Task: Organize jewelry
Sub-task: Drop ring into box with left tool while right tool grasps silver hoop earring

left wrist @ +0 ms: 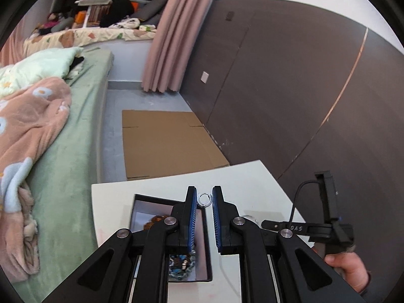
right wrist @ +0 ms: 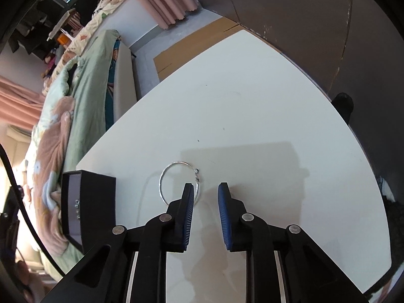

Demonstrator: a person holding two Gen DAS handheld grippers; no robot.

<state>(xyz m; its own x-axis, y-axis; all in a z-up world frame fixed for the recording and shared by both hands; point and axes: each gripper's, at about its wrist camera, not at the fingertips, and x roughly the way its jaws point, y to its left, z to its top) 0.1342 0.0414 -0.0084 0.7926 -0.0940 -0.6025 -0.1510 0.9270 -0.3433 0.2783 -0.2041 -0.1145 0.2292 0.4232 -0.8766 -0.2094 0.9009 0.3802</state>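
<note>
Left gripper (left wrist: 204, 197): clenched on a small silver hoop earring (left wrist: 202, 199), pinched between the blue pads at the fingertips, held above the table (left wrist: 156, 189).

Jewelry box (left wrist: 137, 209): black, open, on the table directly below the left gripper, toward 7 o'clock of the earring. Beaded bracelets (left wrist: 181, 267) lie in its near compartment; a brownish piece (left wrist: 154, 221) sits in a farther one.

Right gripper (right wrist: 206, 189): jaws narrowed with a gap between them, nothing pressed between the pads. In the left wrist view its body shows at 3 o'clock, held by a hand (left wrist: 348, 265).

Large silver hoop (right wrist: 178, 183): flat on the table, at 11 o'clock of the right gripper, its near arc passing behind the left finger; clasp end at 12 o'clock. Whether finger and wire touch cannot be told. Right gripper is the nearer one; judged next pick.

Beyond: flattened cardboard (left wrist: 166, 144) on the floor, bed (left wrist: 75, 126) at 9 o'clock, pink curtain (left wrist: 169, 38).
</note>
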